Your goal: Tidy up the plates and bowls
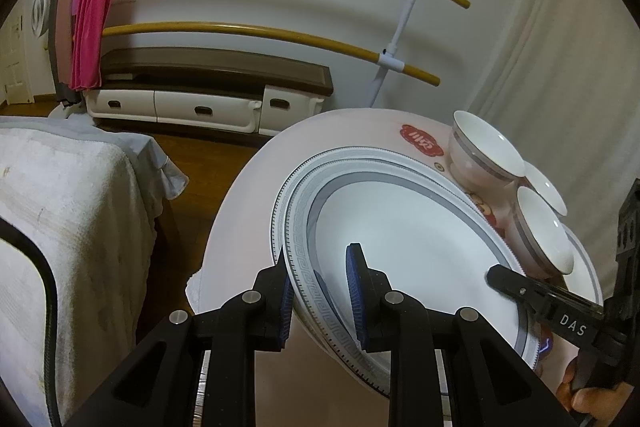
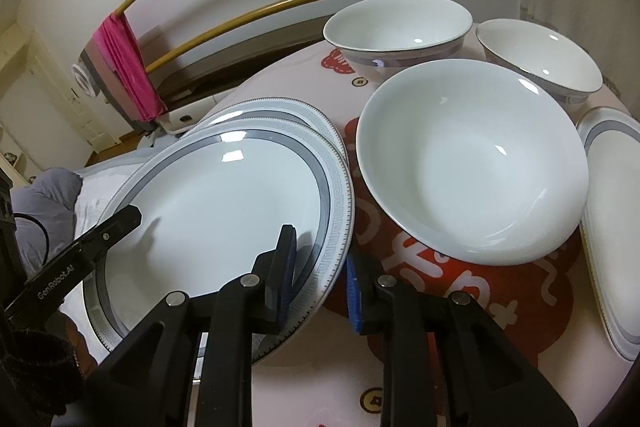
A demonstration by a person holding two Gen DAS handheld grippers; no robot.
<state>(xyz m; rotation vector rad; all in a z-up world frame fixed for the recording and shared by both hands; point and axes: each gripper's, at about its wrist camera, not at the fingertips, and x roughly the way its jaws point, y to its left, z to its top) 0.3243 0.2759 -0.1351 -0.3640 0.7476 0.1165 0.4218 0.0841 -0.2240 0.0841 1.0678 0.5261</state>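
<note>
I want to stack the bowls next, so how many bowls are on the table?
3. The large plain bowl sits right of the stacked plates; two smaller grey-banded bowls stand behind it, one back centre, one back right. More could be out of view.

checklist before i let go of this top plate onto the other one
1. Left gripper on the top plate: ok, the rim sits between its fingers.
2. Right gripper grip: cannot tell, its fingers straddle the rim but may not be pressing.
3. Top plate centred over the lower plate: not ok, the lower one peeks out on the far side.
4. Clear of the large white bowl: ok, tablecloth shows between them.
5. Top plate seated on the lower plate: cannot tell.
</note>
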